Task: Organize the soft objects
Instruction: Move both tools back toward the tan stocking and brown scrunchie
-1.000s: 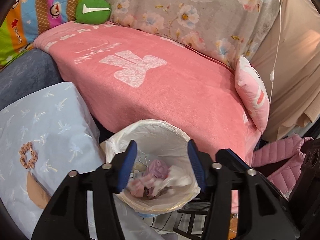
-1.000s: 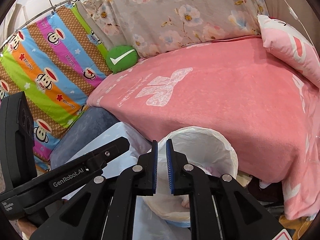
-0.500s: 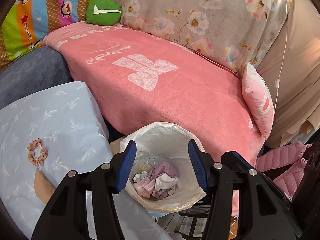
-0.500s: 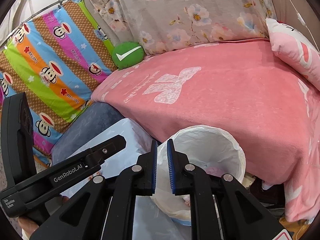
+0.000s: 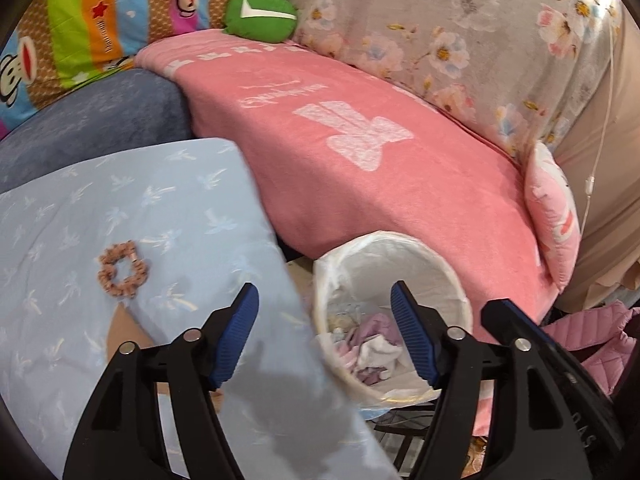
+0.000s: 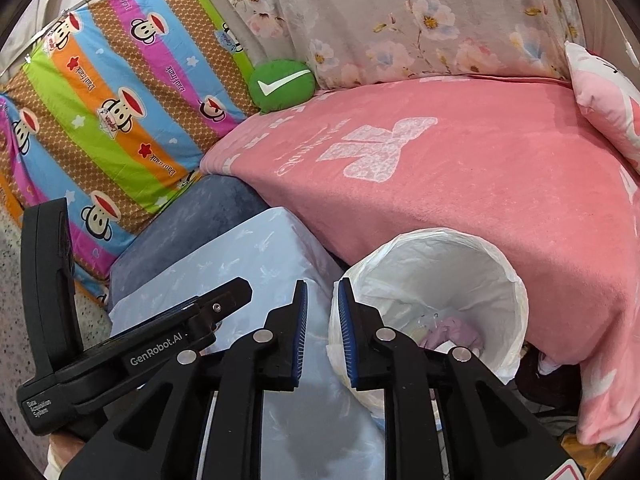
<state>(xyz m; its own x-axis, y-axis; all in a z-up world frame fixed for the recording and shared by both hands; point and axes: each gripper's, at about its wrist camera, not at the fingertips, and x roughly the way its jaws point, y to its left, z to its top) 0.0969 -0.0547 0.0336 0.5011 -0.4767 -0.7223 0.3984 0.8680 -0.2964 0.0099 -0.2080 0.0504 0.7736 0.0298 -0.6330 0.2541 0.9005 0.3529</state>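
Note:
A brown scrunchie (image 5: 122, 270) lies on the light blue cloth (image 5: 120, 208), up and to the left of my left gripper (image 5: 323, 300). That gripper is open and holds nothing; its right finger hangs over the white-lined basket (image 5: 400, 240). Pink and white soft items (image 5: 372, 344) lie in the basket's bottom. My right gripper (image 6: 322, 292) is all but shut, with a narrow empty gap, and hovers between the blue cloth (image 6: 260, 256) and the basket (image 6: 440, 248). The left gripper's black body (image 6: 120, 352) shows at lower left in the right wrist view.
A pink blanket (image 5: 380, 168) covers the sofa behind the basket. A green cushion (image 5: 260, 16) sits at its back, a pink pillow (image 5: 554, 216) at its right end, and a pink jacket (image 5: 592, 340) below that. A striped monkey-print cloth (image 6: 100, 112) hangs at left.
My left gripper has swung left, away from above the basket and over the blue cloth; the scrunchie now lies closer to it. The right gripper has barely moved and stays almost shut.

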